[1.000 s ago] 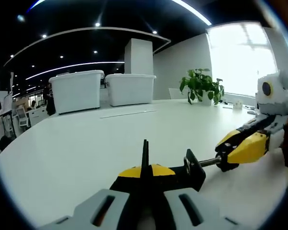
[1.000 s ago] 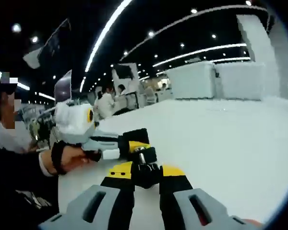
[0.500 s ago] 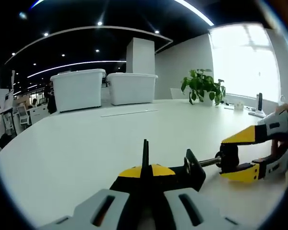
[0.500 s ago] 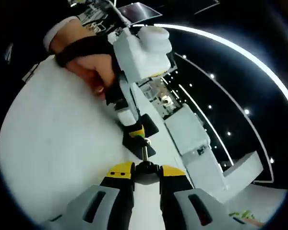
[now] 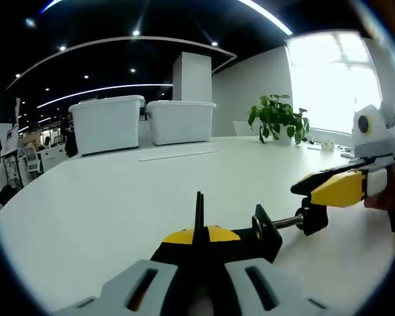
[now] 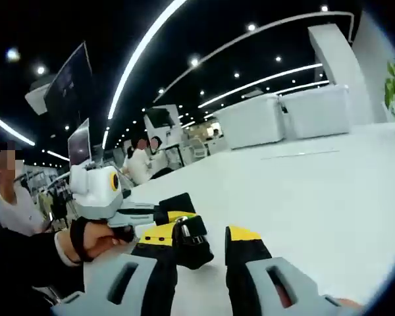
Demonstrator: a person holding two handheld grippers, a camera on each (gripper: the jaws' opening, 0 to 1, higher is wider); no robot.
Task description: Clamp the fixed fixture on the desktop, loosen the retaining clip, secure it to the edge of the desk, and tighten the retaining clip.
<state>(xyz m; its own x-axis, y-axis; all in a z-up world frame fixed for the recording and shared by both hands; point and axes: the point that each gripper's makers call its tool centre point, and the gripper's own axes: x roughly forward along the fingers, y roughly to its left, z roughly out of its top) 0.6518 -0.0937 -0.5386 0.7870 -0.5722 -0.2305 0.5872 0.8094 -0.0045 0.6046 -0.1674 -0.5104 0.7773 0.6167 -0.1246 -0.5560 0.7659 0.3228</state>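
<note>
Here the left gripper [image 5: 197, 263] has its jaws closed on the black body of the clamp fixture [image 5: 247, 238], which sits on the white desk [image 5: 118, 210] with its yellow-topped frame just ahead of the jaw tips. The fixture's screw rod points right to a black knob [image 5: 313, 219]. The right gripper [image 6: 204, 247] stands with its jaws apart; the knob [image 6: 187, 237] lies between them, against the left jaw, while the right jaw stands clear.
</note>
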